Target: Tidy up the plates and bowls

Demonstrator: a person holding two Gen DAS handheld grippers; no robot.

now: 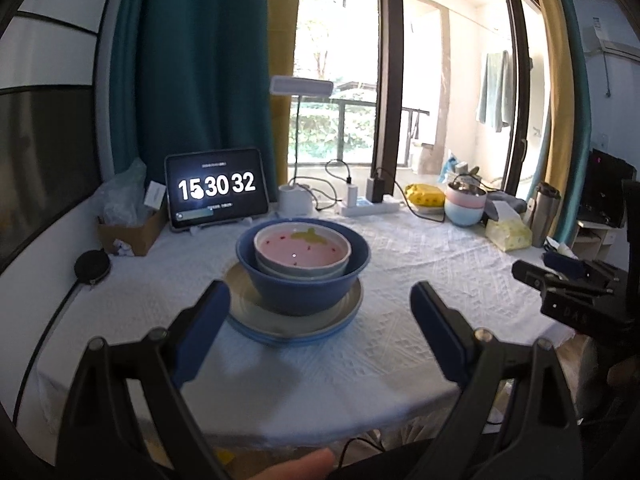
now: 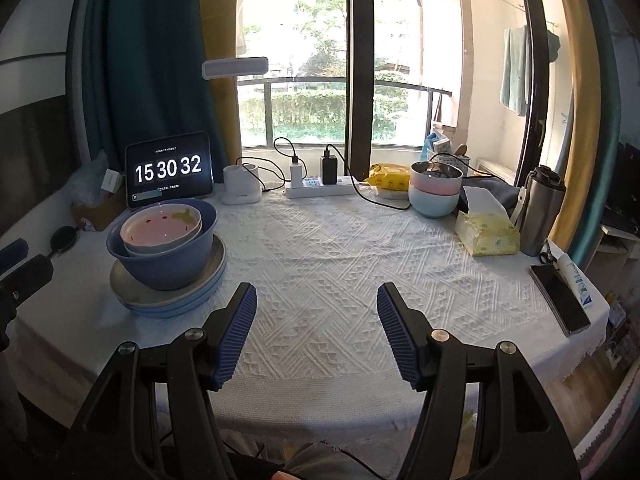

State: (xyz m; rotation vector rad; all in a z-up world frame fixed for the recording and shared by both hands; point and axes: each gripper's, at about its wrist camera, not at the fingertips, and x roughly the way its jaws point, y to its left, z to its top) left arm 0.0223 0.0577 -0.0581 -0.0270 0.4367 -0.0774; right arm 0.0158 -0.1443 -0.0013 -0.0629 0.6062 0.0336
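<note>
Nearest, left gripper (image 1: 320,312): jaws spread wide, nothing between them, hovering just short of the dish stack. Right gripper (image 2: 317,326): jaws likewise wide apart and empty, over bare white textured tablecloth (image 2: 332,248) covering the surface.

Stack, directly ahead of the left gripper and to the left in the right wrist view: pale plate with blue rim (image 1: 294,322) flat on the cloth; dark blue bowl (image 1: 303,280) upright on the plate; two smaller bowls nested inside it, the upper one a pink-lined bowl (image 1: 303,249) with red specks and a yellow-green patch at its far rim, seated in a pale grey-blue bowl (image 1: 300,272).

Farther right, near the back edge: pink bowl (image 2: 436,180) nested in a light blue bowl (image 2: 434,202), well apart from the stack. Yellow tissue pack (image 2: 488,232) just beside them, steel tumbler (image 2: 543,208) beyond it. Phone (image 2: 560,298) lies flat near the right edge.

Back row: tablet (image 2: 169,174) propped upright, reading 15 30 32; white power strip (image 2: 320,189) with two chargers plugged in; desk lamp (image 2: 240,184).
</note>
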